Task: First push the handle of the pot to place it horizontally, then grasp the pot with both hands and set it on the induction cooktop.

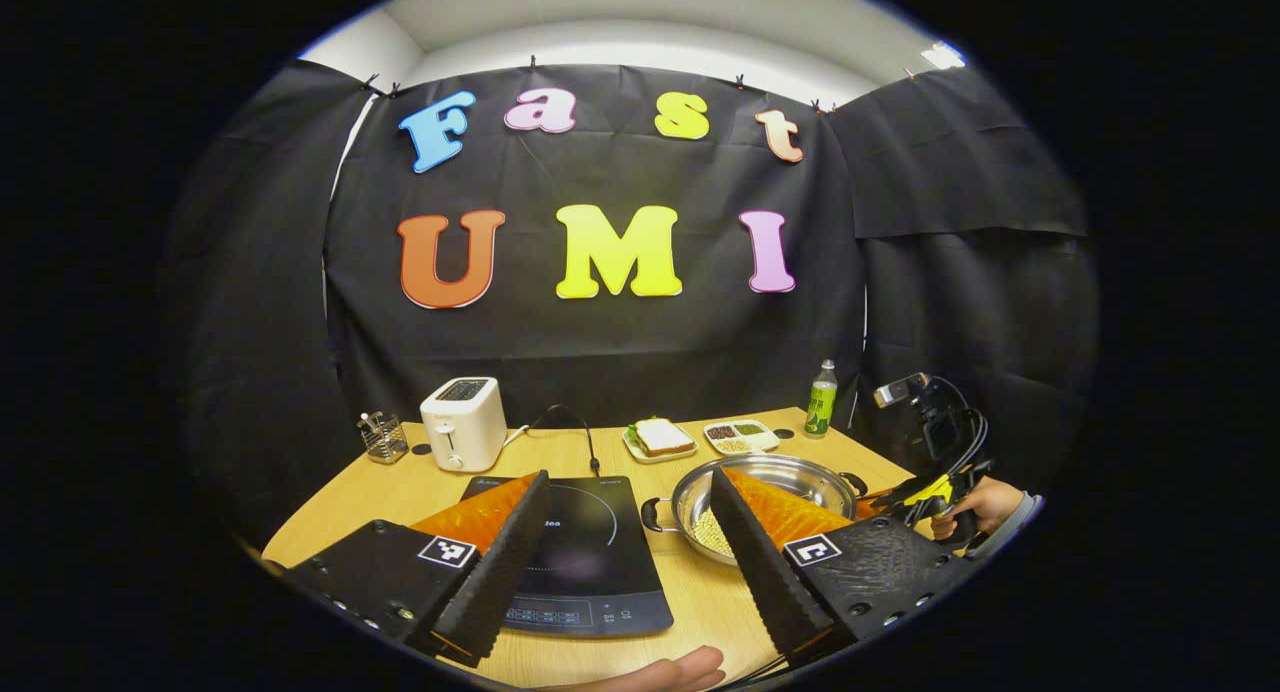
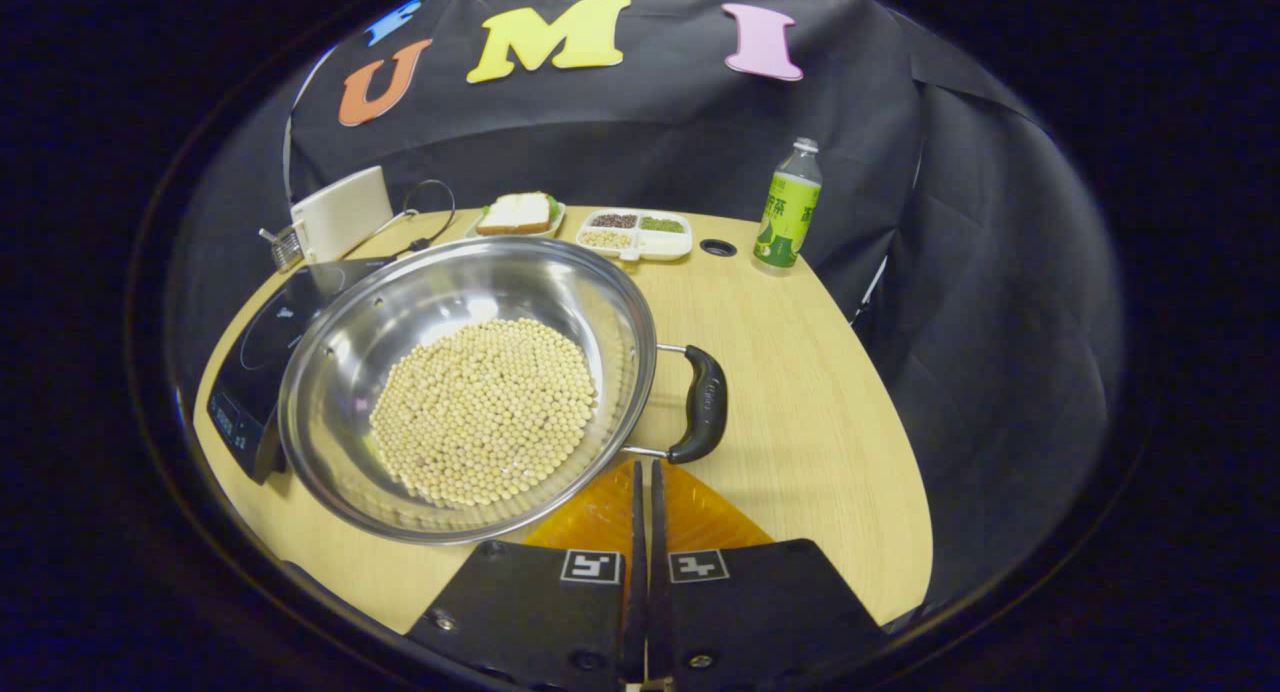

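Right gripper [image 2: 641,472] nearest my lens, fingers pressed together, nothing between, tips just below pot handle [image 2: 700,404]. Left gripper [image 1: 628,492] spread wide over cooktop [image 1: 590,557] and pot edge. Table [image 2: 800,392] carries all. I see pot [image 2: 400,312] of beans [image 2: 485,412] on table beside cooktop, not on it. Toaster [image 1: 462,422], bottle [image 2: 788,207] at back.

Your left gripper [image 1: 630,547] is held level with its two fingers spread wide apart, gripping nothing. Your right gripper [image 2: 643,492] has its fingers pressed flat together with nothing between them, pointing forward and slightly down. In the left gripper view, your right hand [image 1: 985,507] is wrapped around that gripper's grip, sleeve at the wrist.
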Demonstrator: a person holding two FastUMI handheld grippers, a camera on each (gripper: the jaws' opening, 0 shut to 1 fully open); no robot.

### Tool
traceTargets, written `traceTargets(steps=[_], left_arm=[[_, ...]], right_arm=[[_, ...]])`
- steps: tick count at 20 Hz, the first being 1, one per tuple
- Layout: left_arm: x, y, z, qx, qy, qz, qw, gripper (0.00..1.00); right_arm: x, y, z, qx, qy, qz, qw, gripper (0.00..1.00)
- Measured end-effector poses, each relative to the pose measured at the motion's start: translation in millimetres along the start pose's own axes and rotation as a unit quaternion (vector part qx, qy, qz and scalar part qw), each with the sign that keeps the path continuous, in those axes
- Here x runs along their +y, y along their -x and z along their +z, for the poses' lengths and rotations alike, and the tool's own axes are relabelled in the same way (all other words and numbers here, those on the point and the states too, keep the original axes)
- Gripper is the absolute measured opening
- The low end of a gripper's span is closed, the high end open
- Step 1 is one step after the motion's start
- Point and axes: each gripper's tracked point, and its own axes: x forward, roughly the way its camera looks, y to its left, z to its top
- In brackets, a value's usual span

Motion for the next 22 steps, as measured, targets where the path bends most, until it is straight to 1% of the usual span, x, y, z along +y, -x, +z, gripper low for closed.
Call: traceTargets(steps=[1, 3, 5, 6, 7, 8, 10, 12, 14, 15, 17, 19, 21, 22], left_arm=[[-7, -10, -6, 0.009, 0.003, -0.006, 1.000, 0.96], [-18, -28, -20, 0.032, 0.003, -0.016, 0.999, 0.96], [-25, -49, -35, 0.059, -0.002, -0.021, 0.998, 0.96], [-29, -61, -44, 0.073, -0.005, -0.026, 0.997, 0.96], [-33, -70, -53, 0.086, -0.004, -0.030, 0.996, 0.96], [-35, -80, -63, 0.103, -0.001, -0.034, 0.994, 0.96], [-39, -103, -81, 0.133, -0.002, -0.037, 0.990, 0.96], [-38, -124, -95, 0.160, -0.005, -0.032, 0.987, 0.96], [-37, -144, -110, 0.181, 0.000, -0.037, 0.983, 0.96], [-39, -152, -113, 0.189, 0.000, -0.041, 0.981, 0.96], [-33, -168, -123, 0.206, -0.004, -0.035, 0.978, 0.96], [-30, -181, -132, 0.223, 0.000, -0.028, 0.974, 0.96], [-33, -190, -139, 0.240, 0.009, -0.034, 0.970, 0.95], [-34, -194, -141, 0.245, 0.005, -0.043, 0.969, 0.95]], right_arm=[[-1, 6, 5, -0.016, -0.003, 0.001, 1.000, 0.02], [-9, 18, 15, -0.048, -0.002, -0.010, 0.999, 0.07], [-13, 31, 26, -0.075, -0.020, -0.010, 0.997, 0.18], [-13, 37, 34, -0.094, -0.033, -0.007, 0.995, 0.31], [-19, 41, 41, -0.111, -0.044, -0.010, 0.993, 0.34], [-22, 44, 48, -0.127, -0.053, -0.012, 0.990, 0.58], [-22, 48, 52, -0.138, -0.056, -0.009, 0.989, 0.82], [-25, 40, 55, -0.138, -0.054, -0.016, 0.989, 0.86], [-21, 31, 59, -0.138, -0.059, -0.006, 0.989, 0.88], [-25, 25, 62, -0.139, -0.063, -0.013, 0.988, 0.88], [-31, 10, 64, -0.137, -0.075, -0.027, 0.987, 0.88], [-25, -3, 62, -0.119, -0.084, -0.019, 0.989, 0.88], [-26, -18, 65, -0.106, -0.093, -0.011, 0.990, 0.88], [-28, -23, 67, -0.102, -0.095, -0.011, 0.990, 0.88]])
